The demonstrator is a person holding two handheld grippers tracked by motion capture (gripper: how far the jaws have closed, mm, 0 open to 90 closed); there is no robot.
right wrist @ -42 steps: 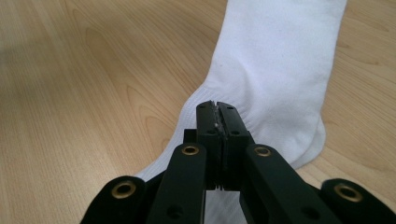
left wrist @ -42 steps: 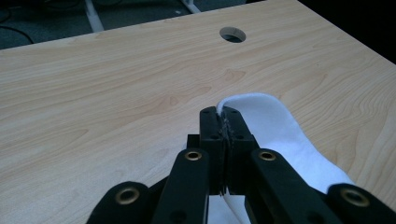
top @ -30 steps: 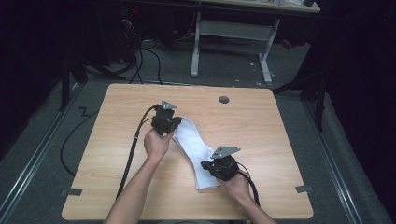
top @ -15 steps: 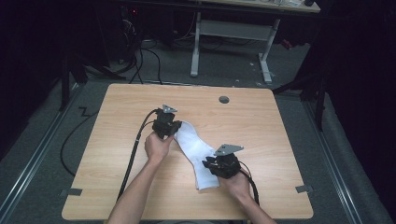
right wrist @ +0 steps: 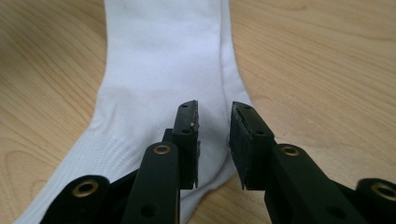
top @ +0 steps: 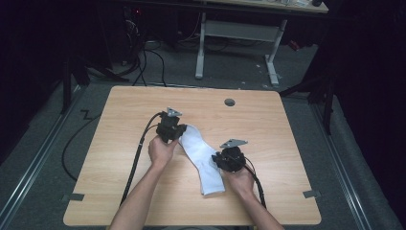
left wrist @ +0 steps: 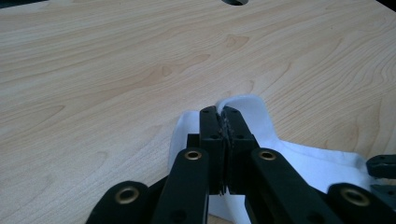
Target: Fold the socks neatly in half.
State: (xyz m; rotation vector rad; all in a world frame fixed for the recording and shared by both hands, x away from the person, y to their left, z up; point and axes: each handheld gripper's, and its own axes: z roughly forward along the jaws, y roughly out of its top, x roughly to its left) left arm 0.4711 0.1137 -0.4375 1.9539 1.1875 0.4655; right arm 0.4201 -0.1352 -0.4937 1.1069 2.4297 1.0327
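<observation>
A white sock (top: pixel 203 160) lies slantwise on the wooden table (top: pixel 119 124). My left gripper (top: pixel 181 132) is at the sock's far end, shut on a raised fold of it (left wrist: pixel 243 100); in the left gripper view the left gripper (left wrist: pixel 223 112) has its pads pressed together on the cloth. My right gripper (top: pixel 218 160) is at the sock's right edge near the heel. Its jaws have just been opening. In the right gripper view the right gripper (right wrist: pixel 214 114) stands with the jaws apart over the sock (right wrist: pixel 163 60), and the pads do not press on it.
A round cable hole (top: pixel 230 102) sits in the table's far part. Black cables (top: pixel 139 158) trail from both grippers toward the near edge. Bare wood lies left and right of the sock. A desk frame (top: pixel 234 33) stands on the floor beyond.
The right gripper's jaws have parted and let go of the sock, and that hand has shifted a little. The left gripper has kept still, shut on the sock's far end.
</observation>
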